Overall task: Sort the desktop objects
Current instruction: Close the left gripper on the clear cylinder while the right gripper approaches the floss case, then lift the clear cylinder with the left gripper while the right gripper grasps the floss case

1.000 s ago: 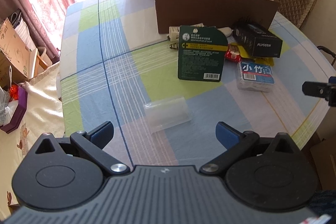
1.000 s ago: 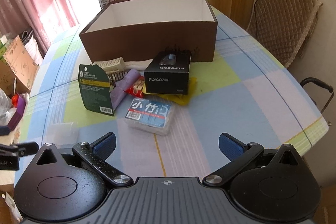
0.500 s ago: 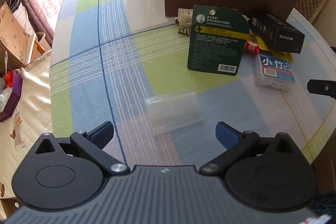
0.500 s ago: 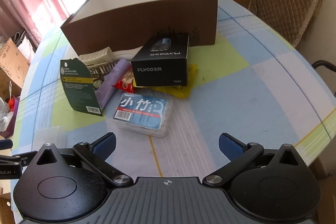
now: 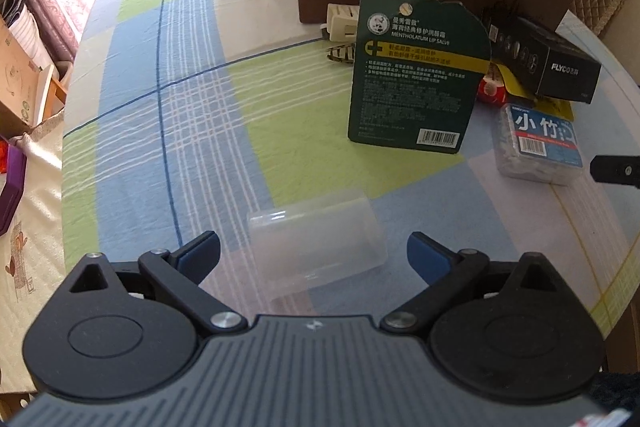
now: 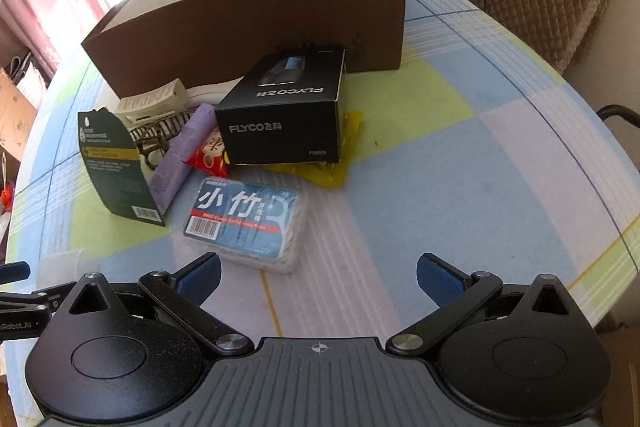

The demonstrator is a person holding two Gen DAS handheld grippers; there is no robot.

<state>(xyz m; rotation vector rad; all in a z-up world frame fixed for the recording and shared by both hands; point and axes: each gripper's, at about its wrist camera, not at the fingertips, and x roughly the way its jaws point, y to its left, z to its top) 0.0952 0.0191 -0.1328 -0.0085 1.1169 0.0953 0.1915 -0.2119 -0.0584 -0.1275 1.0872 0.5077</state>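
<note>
A clear plastic case (image 5: 316,239) lies on its side on the checked cloth of the desk (image 5: 168,99), right between the spread fingers of the left claw (image 5: 313,254), which is wide and holds nothing. Beyond it stands a dark green lip-salve card (image 5: 416,75), upright and leaning against the pile behind. To its right lies a blue-labelled box of floss picks (image 6: 244,223), flat on the cloth, just ahead of the right claw (image 6: 318,273), also wide and empty. Behind the floss box a black FLYCO box (image 6: 288,115) rests tilted on a yellow packet (image 6: 340,167), with a red wrapper (image 6: 210,157) and a purple bar (image 6: 184,155) to its left. A cream plug strip (image 6: 154,101) lies against the open brown cardboard box (image 6: 256,23) at the back.
</note>
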